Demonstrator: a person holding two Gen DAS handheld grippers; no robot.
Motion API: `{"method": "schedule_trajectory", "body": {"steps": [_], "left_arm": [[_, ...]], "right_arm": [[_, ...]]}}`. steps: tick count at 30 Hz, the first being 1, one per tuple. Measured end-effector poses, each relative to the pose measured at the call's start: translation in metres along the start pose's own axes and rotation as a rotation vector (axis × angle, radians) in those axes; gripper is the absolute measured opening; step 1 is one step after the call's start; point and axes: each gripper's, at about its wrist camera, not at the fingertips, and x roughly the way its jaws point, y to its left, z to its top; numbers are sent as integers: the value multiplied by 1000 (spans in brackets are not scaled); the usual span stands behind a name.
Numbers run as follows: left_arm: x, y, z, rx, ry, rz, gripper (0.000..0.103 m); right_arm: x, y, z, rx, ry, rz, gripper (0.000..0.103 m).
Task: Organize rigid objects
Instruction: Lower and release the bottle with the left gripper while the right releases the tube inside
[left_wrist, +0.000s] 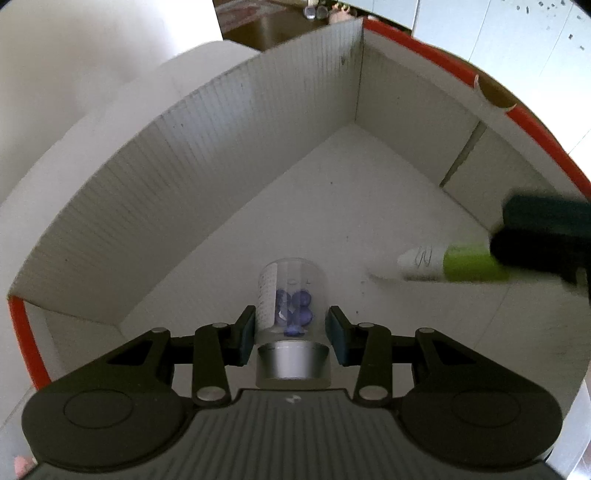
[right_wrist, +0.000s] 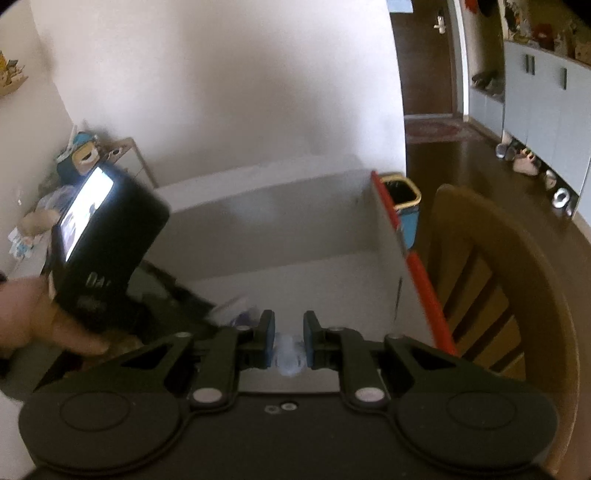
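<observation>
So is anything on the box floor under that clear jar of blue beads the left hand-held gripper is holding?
Nothing visible. The white cardboard box floor below the clear silver-capped jar looks bare; only the white, green-banded tube in the right hand-held gripper hovers off to the right.

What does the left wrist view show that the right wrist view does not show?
Only the left wrist view shows the clear plastic vial with blue beads and a silver cap between the left gripper's pads, and the white tube with a lime green band held by the dark right gripper.

Only the right wrist view shows the wooden chair, the blue bin with a yellow rim, a hand, and a small clear object between its own pads.

Both show the white cardboard box with an orange rim.
</observation>
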Motion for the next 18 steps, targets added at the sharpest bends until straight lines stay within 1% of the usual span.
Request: {"method": "schedule_trajectory", "body": {"steps": [4, 8, 9, 13, 15, 18], "left_arm": [[4, 2, -2, -6, 33, -7, 41], [4, 4, -6, -11, 42, -22, 41], [3, 5, -7, -8, 42, -25, 41], [-4, 10, -12, -15, 34, -27, 41], [-7, 6, -9, -18, 20, -32, 41], [-20, 4, -21, -7, -13, -32, 41]], "right_arm": [[8, 4, -3, 0, 33, -7, 16], [7, 7, -5, 1, 46, -9, 22], [6, 8, -5, 0, 47, -11, 25], [4, 11, -2, 5, 53, -10, 28], [1, 13, -2, 3, 49, -10, 30], [-4, 19, -3, -1, 40, -9, 34]]}}
